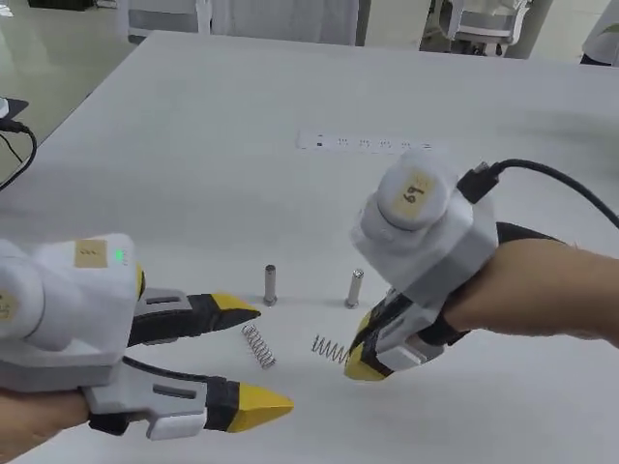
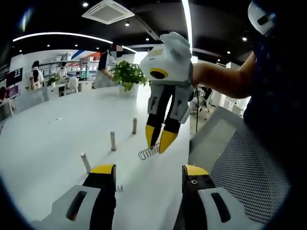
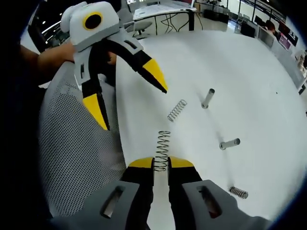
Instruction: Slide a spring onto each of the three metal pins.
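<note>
2 yellow-tipped jaws of my right gripper (image 3: pixel 160 163) are pressed almost together, pinching the near end of a spring (image 3: pixel 163 143). The spring lies flat on the white table (image 3: pixel 249 62) and points straight away from the tips. My left gripper (image 1: pixel 269 358) is spread wide and holds nothing.

Between the 2 grippers a 2nd spring (image 1: pixel 257 345) lies loose on the table (near my left gripper's upper tip; I cannot tell whether it touches). It is close beside the pinched spring, apart from it.

Just beyond the springs, a bare metal pin (image 1: pixel 270 285) stands upright, and a 2nd pin (image 1: pixel 355 288) stands beside my right gripper. In the right gripper view a 3rd pin (image 3: pixel 238 192) looks wrapped in coils along its shaft. A power strip (image 1: pixel 368 143) lies farther back.
</note>
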Demonstrator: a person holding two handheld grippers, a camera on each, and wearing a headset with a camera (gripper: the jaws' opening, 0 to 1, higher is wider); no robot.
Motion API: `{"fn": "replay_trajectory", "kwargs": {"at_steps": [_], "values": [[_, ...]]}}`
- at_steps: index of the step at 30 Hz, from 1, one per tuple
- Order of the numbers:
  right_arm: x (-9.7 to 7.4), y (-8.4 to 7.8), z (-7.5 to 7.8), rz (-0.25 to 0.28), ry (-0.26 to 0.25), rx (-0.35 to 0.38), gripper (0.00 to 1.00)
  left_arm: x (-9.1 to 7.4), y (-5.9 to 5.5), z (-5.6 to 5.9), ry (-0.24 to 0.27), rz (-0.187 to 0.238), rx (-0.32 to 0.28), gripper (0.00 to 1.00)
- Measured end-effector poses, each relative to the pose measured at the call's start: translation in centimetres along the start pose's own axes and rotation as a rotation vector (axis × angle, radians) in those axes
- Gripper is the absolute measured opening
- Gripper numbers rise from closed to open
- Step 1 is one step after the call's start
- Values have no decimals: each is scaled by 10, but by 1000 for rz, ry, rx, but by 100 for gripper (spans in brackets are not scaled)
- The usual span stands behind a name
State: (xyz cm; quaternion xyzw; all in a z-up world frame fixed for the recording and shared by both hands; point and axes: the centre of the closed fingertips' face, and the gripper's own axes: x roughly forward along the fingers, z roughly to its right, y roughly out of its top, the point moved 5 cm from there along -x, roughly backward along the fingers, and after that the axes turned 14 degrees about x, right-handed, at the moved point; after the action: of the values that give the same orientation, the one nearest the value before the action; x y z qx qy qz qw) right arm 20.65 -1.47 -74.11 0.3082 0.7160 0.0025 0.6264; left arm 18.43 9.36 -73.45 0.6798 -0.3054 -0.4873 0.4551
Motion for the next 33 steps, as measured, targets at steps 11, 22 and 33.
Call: {"fn": "replay_trajectory", "kwargs": {"at_steps": [11, 22, 33], "values": [[-4, 7, -30, -14, 69, -164, 8, 4, 8, 10, -61, 33, 19, 34], [-12, 12, -41, -1, 98, -260, 8, 6, 15, 21, -129, 83, 24, 14], [-16, 10, -44, -6, 107, -334, 8, 6, 16, 25, -164, 82, 22, 4]]}}
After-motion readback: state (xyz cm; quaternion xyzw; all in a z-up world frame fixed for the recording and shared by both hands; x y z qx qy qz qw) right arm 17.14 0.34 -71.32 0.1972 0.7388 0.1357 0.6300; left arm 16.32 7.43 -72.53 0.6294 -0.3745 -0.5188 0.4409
